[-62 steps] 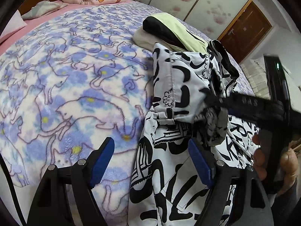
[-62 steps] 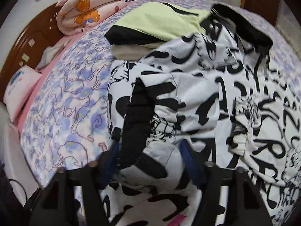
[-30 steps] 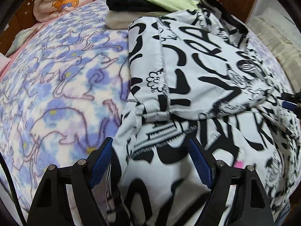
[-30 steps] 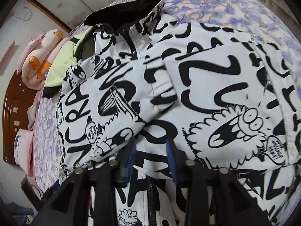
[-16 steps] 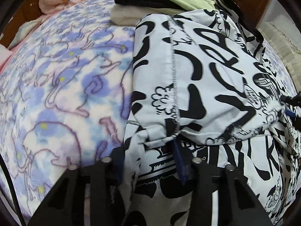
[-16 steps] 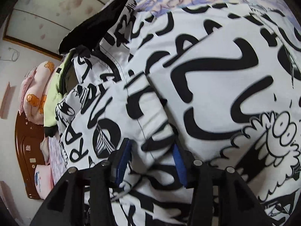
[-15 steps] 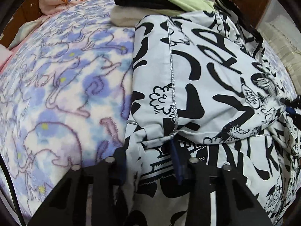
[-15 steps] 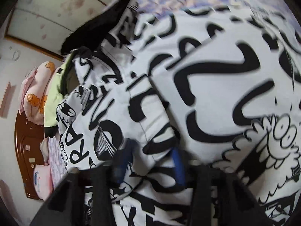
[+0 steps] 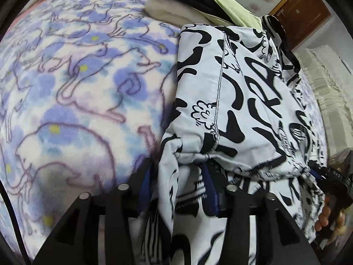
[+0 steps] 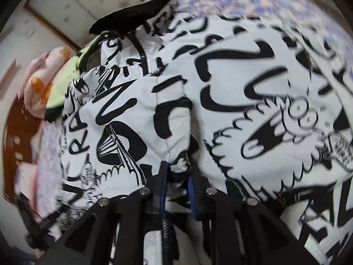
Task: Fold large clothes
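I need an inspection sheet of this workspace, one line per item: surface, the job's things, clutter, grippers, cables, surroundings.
Surface: bed under a fleece blanket with a blue and purple cat print.
Job's things: black-and-white printed jacket lying partly folded on the blanket, its upper layer doubled over the lower one.
Clutter: folded stack of garments, green and black over cream, beyond the jacket; rolled pink quilt near the headboard.
Grippers: left gripper has jacket fabric between its blue pads, jaws opening; right gripper has a jacket fold between its pads, jaws opening.
Cables: thin black cable at the left edge of the left wrist view.
Surroundings: wooden headboard, wooden door, pale floral wall panels.
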Action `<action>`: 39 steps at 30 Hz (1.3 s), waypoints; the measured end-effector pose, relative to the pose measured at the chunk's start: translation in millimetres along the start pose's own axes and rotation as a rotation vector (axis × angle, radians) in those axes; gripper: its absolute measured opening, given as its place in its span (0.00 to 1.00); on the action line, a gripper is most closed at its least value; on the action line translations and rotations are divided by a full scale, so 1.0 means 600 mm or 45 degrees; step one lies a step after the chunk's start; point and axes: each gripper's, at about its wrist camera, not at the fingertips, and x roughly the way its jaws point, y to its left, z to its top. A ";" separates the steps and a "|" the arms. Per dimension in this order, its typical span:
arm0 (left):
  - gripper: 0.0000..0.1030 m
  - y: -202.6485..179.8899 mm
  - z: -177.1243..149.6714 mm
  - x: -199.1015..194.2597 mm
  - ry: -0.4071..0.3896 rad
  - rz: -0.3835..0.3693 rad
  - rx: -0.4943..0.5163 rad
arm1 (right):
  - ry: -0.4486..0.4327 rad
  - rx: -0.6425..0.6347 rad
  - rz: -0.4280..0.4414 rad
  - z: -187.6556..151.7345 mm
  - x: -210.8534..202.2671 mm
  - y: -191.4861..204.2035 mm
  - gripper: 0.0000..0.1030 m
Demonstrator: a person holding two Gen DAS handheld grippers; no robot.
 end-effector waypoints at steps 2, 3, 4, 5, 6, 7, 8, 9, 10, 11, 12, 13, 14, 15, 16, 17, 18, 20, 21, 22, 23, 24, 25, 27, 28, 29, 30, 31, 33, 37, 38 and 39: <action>0.57 0.007 -0.004 -0.024 -0.008 -0.019 0.003 | -0.015 -0.015 -0.003 0.002 -0.020 0.000 0.27; 0.61 0.010 -0.004 -0.041 -0.029 -0.044 0.012 | -0.037 -0.043 -0.008 0.003 -0.034 0.002 0.32; 0.66 0.012 -0.004 -0.056 -0.049 -0.065 0.020 | -0.050 -0.064 -0.013 0.001 -0.044 0.004 0.39; 0.69 0.013 -0.001 -0.071 -0.078 -0.079 0.023 | -0.068 -0.089 -0.020 0.002 -0.058 0.007 0.43; 0.75 0.014 0.005 -0.082 -0.109 -0.081 0.021 | -0.079 -0.101 -0.022 0.004 -0.065 0.009 0.49; 0.78 0.014 0.013 -0.090 -0.140 -0.076 0.015 | -0.087 -0.111 -0.019 0.007 -0.070 0.010 0.53; 0.78 0.013 0.022 -0.090 -0.156 -0.071 0.010 | -0.091 -0.125 -0.015 0.014 -0.070 0.011 0.54; 0.78 0.013 0.036 -0.086 -0.165 -0.061 0.000 | -0.091 -0.138 -0.020 0.022 -0.066 0.014 0.54; 0.78 0.009 0.051 -0.075 -0.163 -0.055 -0.015 | -0.089 -0.149 -0.030 0.030 -0.060 0.017 0.54; 0.78 0.007 0.063 -0.066 -0.158 -0.062 -0.022 | -0.082 -0.163 -0.034 0.042 -0.051 0.018 0.54; 0.78 0.003 0.078 -0.050 -0.144 -0.075 -0.025 | -0.073 -0.176 -0.033 0.056 -0.039 0.020 0.54; 0.78 0.000 0.091 -0.034 -0.123 -0.080 -0.020 | -0.068 -0.186 -0.039 0.066 -0.029 0.020 0.54; 0.78 -0.007 0.106 -0.008 -0.086 -0.074 -0.004 | -0.061 -0.196 -0.041 0.076 -0.018 0.021 0.54; 0.78 -0.011 0.117 0.010 -0.059 -0.064 0.009 | -0.050 -0.208 -0.036 0.087 -0.007 0.022 0.54; 0.78 -0.017 0.133 0.033 -0.033 -0.036 0.022 | -0.039 -0.227 -0.021 0.098 0.006 0.024 0.54; 0.78 -0.019 0.142 0.046 -0.022 -0.016 0.026 | -0.033 -0.237 -0.016 0.104 0.013 0.026 0.54; 0.78 -0.022 0.154 0.061 -0.010 -0.004 0.027 | -0.027 -0.250 -0.014 0.112 0.023 0.028 0.54; 0.78 -0.022 0.177 0.084 0.010 -0.034 0.004 | -0.013 -0.276 0.002 0.125 0.042 0.033 0.54; 0.78 -0.020 0.188 0.097 0.026 -0.069 -0.020 | -0.001 -0.284 0.003 0.130 0.052 0.035 0.54; 0.78 -0.019 0.197 0.108 0.043 -0.095 -0.043 | 0.014 -0.285 -0.001 0.133 0.061 0.035 0.54; 0.79 -0.018 0.204 0.117 0.050 -0.096 -0.059 | 0.044 -0.272 0.007 0.136 0.076 0.033 0.54; 0.79 -0.019 0.209 0.123 0.050 -0.092 -0.073 | 0.065 -0.250 0.027 0.136 0.084 0.030 0.54; 0.79 -0.019 0.215 0.129 0.047 -0.091 -0.087 | 0.080 -0.219 0.047 0.137 0.091 0.025 0.54; 0.72 -0.022 0.222 0.133 0.037 -0.082 -0.112 | 0.069 -0.229 0.051 0.135 0.091 0.025 0.43; 0.49 -0.025 0.227 0.128 0.010 -0.080 -0.108 | 0.051 -0.272 0.029 0.133 0.086 0.031 0.19; 0.44 -0.033 0.231 0.123 -0.010 -0.100 -0.085 | 0.017 -0.315 -0.001 0.130 0.075 0.038 0.13; 0.41 -0.044 0.232 0.120 -0.023 -0.088 -0.048 | -0.044 -0.340 -0.011 0.126 0.057 0.042 0.12; 0.40 -0.057 0.229 0.120 -0.044 -0.045 0.013 | -0.090 -0.359 -0.020 0.123 0.047 0.043 0.12; 0.40 -0.079 0.221 0.133 -0.062 0.045 0.135 | -0.098 -0.411 -0.111 0.114 0.063 0.040 0.13; 0.41 -0.101 0.218 0.140 -0.085 0.134 0.186 | -0.053 -0.394 -0.209 0.108 0.083 0.046 0.22; 0.41 -0.110 0.216 0.133 -0.097 0.161 0.220 | -0.057 -0.372 -0.227 0.110 0.074 0.049 0.23; 0.41 -0.117 0.214 0.126 -0.112 0.182 0.254 | -0.062 -0.359 -0.239 0.110 0.062 0.052 0.25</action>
